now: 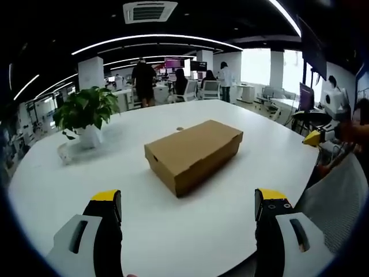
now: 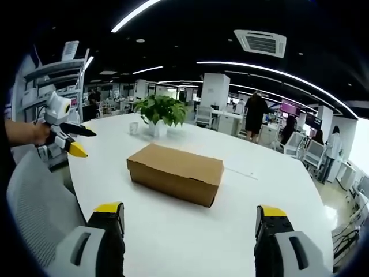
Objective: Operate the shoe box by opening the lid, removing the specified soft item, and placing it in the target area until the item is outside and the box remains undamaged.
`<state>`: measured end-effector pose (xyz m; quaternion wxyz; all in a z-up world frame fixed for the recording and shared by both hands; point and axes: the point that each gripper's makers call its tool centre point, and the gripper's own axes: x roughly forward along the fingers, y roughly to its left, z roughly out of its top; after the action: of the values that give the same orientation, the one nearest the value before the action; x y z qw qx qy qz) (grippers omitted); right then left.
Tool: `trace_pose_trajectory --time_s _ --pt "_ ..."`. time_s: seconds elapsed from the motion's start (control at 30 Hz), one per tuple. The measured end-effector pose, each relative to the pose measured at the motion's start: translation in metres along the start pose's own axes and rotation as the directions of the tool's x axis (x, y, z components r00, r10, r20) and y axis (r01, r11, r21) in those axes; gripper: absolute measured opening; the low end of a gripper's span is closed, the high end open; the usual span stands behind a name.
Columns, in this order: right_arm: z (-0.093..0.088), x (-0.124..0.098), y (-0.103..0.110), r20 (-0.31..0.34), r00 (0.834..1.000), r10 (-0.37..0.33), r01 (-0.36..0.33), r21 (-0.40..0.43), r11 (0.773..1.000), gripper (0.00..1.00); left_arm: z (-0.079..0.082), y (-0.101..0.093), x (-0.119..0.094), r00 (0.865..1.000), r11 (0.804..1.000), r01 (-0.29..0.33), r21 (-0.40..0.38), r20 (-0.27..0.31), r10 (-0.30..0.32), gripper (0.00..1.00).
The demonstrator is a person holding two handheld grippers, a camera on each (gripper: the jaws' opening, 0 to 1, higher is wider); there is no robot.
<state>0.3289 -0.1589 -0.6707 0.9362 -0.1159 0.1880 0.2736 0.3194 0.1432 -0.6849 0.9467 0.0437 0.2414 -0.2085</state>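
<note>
A potted plant [image 1: 86,112] stands near the table's [image 1: 52,190] far left edge. The closed cardboard shoe box [image 1: 193,153] sits mid-table, untouched. The left gripper [image 1: 187,210] and right gripper [image 2: 190,222] hang empty, jaws spread wide, well short of it. A hard pinch could crease the lid. The soft item inside is hidden.

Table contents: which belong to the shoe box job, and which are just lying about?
Job:
- shoe box, lid closed
- left gripper, jaws apart
- right gripper, jaws apart

Lying about:
- potted plant
- white cup beside it
- mesh chair at the table edge
</note>
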Motion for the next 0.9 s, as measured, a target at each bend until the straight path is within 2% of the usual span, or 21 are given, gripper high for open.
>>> trace_pose_trajectory --time_s 0.33,0.47,0.8,0.9 --pt "0.005 0.026 -0.007 0.008 0.999 0.054 -0.054 0.034 0.998 0.93 0.002 0.001 0.019 1.000 0.999 0.003 -0.037 -0.014 -0.004 1.00" --pt "0.005 0.038 -0.013 -0.002 0.998 0.062 -0.062 0.018 0.998 0.92 0.000 0.001 0.029 0.999 0.999 0.005 -0.032 -0.036 -0.006 1.00" --pt "0.001 0.067 -0.021 -0.033 0.993 0.113 -0.114 -0.017 0.993 0.91 0.000 0.000 0.047 0.999 0.999 0.003 -0.054 -0.041 -0.006 0.98" --pt "-0.004 0.074 -0.018 -0.056 0.988 0.142 -0.145 -0.064 0.987 0.90 0.000 -0.001 0.052 0.999 0.998 0.004 -0.057 -0.050 -0.007 0.97"
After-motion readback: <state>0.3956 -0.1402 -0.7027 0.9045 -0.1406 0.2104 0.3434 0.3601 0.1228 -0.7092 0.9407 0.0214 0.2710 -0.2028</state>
